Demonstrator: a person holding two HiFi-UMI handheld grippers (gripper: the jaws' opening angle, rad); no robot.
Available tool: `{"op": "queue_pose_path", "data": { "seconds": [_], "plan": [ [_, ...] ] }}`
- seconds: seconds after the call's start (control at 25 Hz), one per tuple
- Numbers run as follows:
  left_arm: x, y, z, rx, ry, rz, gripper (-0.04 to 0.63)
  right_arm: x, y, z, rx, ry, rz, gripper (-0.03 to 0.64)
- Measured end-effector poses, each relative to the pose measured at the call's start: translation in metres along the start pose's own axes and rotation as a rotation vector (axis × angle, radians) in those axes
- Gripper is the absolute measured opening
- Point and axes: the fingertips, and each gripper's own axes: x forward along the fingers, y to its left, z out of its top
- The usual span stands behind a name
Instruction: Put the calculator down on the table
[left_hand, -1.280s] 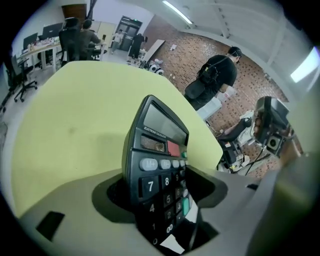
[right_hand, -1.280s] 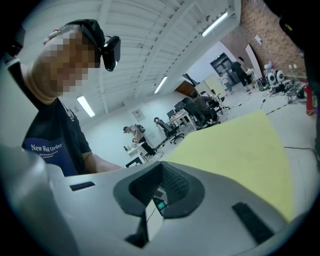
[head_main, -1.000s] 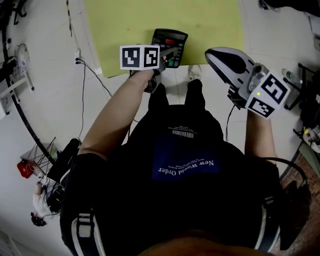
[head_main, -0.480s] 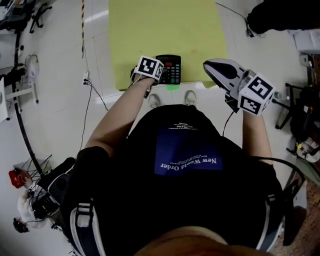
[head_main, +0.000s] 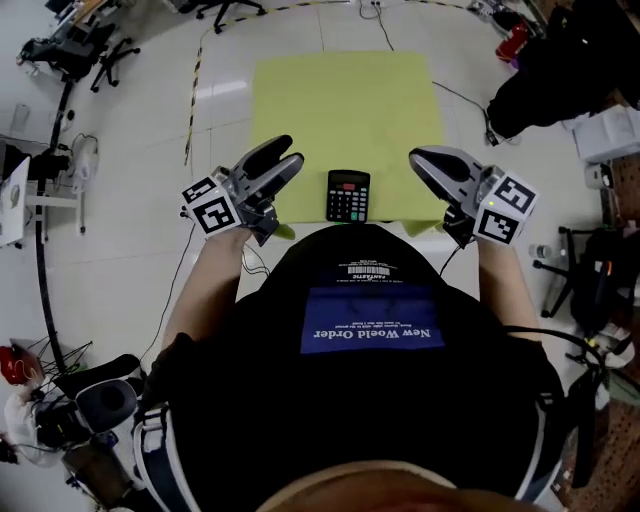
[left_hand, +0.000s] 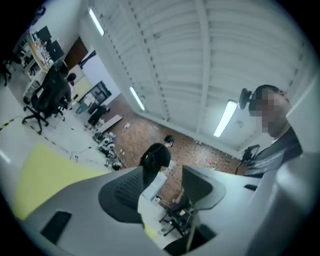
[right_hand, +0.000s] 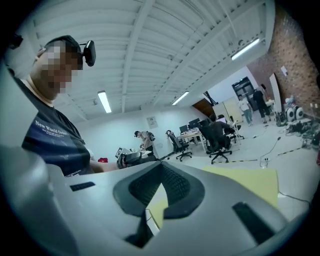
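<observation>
One calculator (head_main: 348, 195) flat on yellow table (head_main: 340, 100); left tongs (head_main: 292, 152) apart, empty, just narrowing; right tongs (head_main: 418, 158) together.

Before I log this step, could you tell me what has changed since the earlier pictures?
The left gripper has pulled up and leftward off the calculator; its jaws, which have just been closing slightly, are apart and empty. The calculator stays flat at the yellow table's near edge; the right gripper stays shut and empty to its right.
</observation>
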Motion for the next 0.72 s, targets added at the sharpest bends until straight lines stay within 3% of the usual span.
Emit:
{"op": "queue_pose_path", "data": {
  "seconds": [0.16, 0.36, 0.52, 0.72],
  "plan": [
    [-0.026, -0.017, 0.056, 0.083, -0.183, 0.001, 0.016, 0.016, 0.004, 0.024, -0.05, -0.022, 0.052, -0.012],
    [-0.034, -0.026, 0.059, 0.082, -0.231, -0.02, 0.006, 0.033, 0.013, 0.023, -0.067, -0.018, 0.094, -0.012],
    [-0.03, -0.03, 0.052, 0.123, -0.197, -0.006, 0.007, 0.042, 0.014, 0.019, -0.057, -0.009, 0.103, -0.012],
    [-0.024, -0.038, 0.048, 0.153, -0.153, -0.043, 0.008, 0.043, 0.007, 0.02, -0.041, -0.017, 0.081, -0.012]
  ]
}}
